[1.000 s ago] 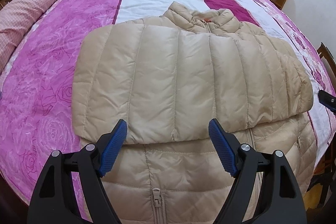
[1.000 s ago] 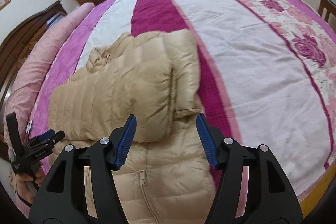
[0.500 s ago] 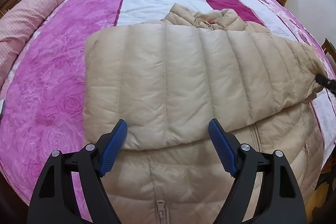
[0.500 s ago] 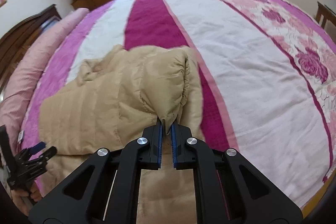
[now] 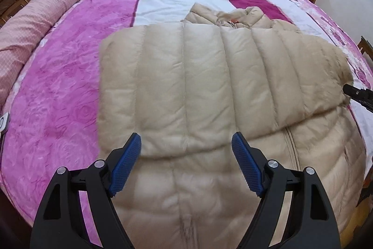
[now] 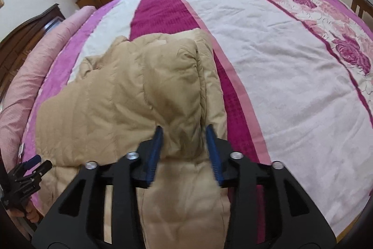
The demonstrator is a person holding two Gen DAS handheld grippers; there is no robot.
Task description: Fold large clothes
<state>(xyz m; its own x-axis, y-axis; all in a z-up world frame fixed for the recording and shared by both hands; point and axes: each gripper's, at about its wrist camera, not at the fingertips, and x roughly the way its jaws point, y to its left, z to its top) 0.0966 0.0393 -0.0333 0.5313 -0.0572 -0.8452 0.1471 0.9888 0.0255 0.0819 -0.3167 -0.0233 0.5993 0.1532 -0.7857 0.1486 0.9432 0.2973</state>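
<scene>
Beige puffer jacket [image 5: 209, 90] flat on the striped bedspread [image 5: 70, 85], zipper side up, collar at the far end. One sleeve [image 5: 177, 76] already across the chest; lower body bare near the cameras.

Step in hand, by the look of it: letting go of the sleeve end after laying it over.
- Right gripper [image 6: 185, 151]: jaws opening, sleeve cuff [image 6: 184, 123] between the blue pads, no clear squeeze on it. Blurred there, so contact at the pad faces hard to call.
- Left gripper [image 5: 186, 163]: jaws spread wide, nothing between them, hovering over the sleeve's near edge and the jacket front.

Next move, likely: clear the cuff, then take the hem at both corners and bring the lower half up toward the collar. Needs both grippers low enough to catch the bottom layer too, else only the top shell lifts. Slippery padded fabric, so a deep bite.

Hidden or unclear:
- Hem cut off at the bottom of both views.
- Second sleeve not identifiable; possibly under the folded one.
- Right gripper only a sliver at the left view's edge.
</scene>
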